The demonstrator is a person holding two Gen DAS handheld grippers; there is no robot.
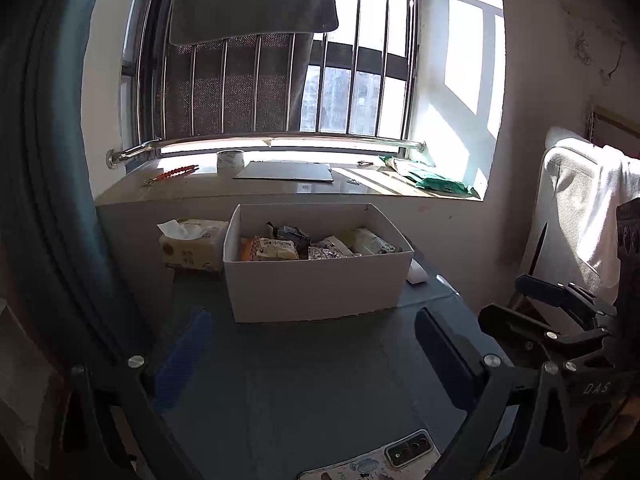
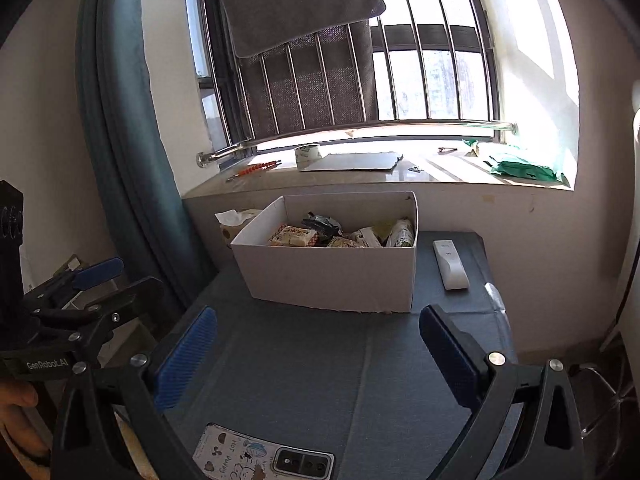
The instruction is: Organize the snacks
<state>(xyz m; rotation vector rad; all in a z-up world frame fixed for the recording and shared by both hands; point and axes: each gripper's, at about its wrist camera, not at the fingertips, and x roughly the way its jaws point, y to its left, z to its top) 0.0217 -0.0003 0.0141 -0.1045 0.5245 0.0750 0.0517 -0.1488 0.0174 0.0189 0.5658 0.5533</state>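
Sitting near the far end of the grey-blue table top [image 1: 304, 380], below the sunlit window sill [image 1: 280, 192], the open white cardboard box [image 1: 316, 284] holds the wrapped snack packets [image 1: 280, 249], heaped loosely inside it; both views show the box, and no packet is seen lying on the table outside it. Both grippers hover on the near side of the box, well apart from it and gripping nothing: the left gripper [image 1: 316, 364] has its blue-padded fingers spread wide, and the right gripper [image 2: 320, 354] is likewise released, its jaws wide apart over bare table. Only the right wrist view shows the white remote control [image 2: 450, 264] lying flat just to the right of the box; the left wrist view catches no more than a white corner there. The left wrist view shows the soft pack of tissues [image 1: 192, 248] plainly, just left of the box, while in the right wrist view the box wall hides most of it. A phone in a cartoon-printed case [image 2: 262, 458] lies nearer than the box, at the table's front edge, cut off in both views. Beyond the box, on the sill, a green plastic packet [image 2: 528, 168] lies to the right.
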